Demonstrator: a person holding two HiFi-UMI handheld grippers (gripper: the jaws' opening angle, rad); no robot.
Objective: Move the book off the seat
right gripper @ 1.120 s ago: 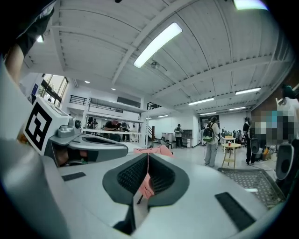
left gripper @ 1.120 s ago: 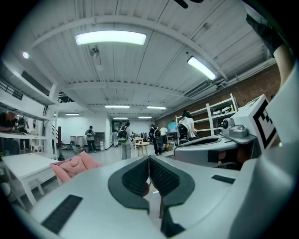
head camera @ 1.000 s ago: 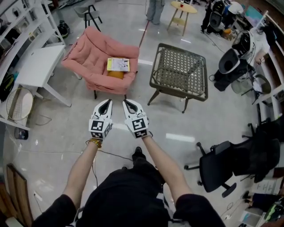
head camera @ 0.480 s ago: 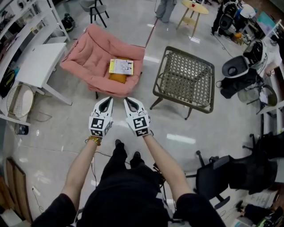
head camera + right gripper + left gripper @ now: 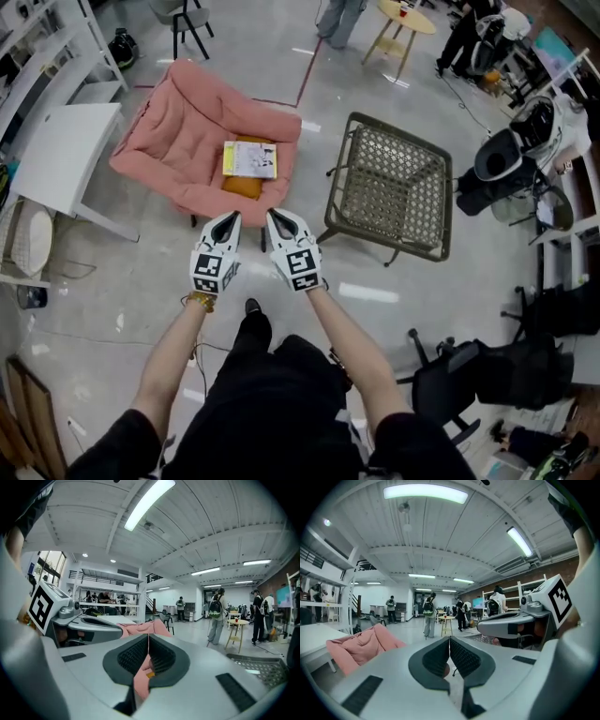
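Across the glossy floor [image 5: 112, 281] of the open workroom, the book [image 5: 249, 159] is lying on the seat [image 5: 225, 194] of the pink armchair [image 5: 169, 131], straight ahead of and apart from the left claw [image 5: 227, 218] and right claw [image 5: 276, 217], both being held clenched and empty, with its long axis crosswise and neither claw clearly nearer.

The person wears a black short-sleeved top [image 5: 272, 422] and black trousers [image 5: 258, 336], with a dark shoe [image 5: 251, 306] at the far end of the leg. A yellow band [image 5: 199, 300] circles the left wrist (a thin dark cable [image 5: 198, 352] runs just beside that arm). The left gripper [image 5: 231, 219] and right gripper [image 5: 273, 217] have pale grey, pointed shells, each carrying a white cube [image 5: 209, 272] printed with black square markers. Their pads [image 5: 461, 658] are dark and ribbed.
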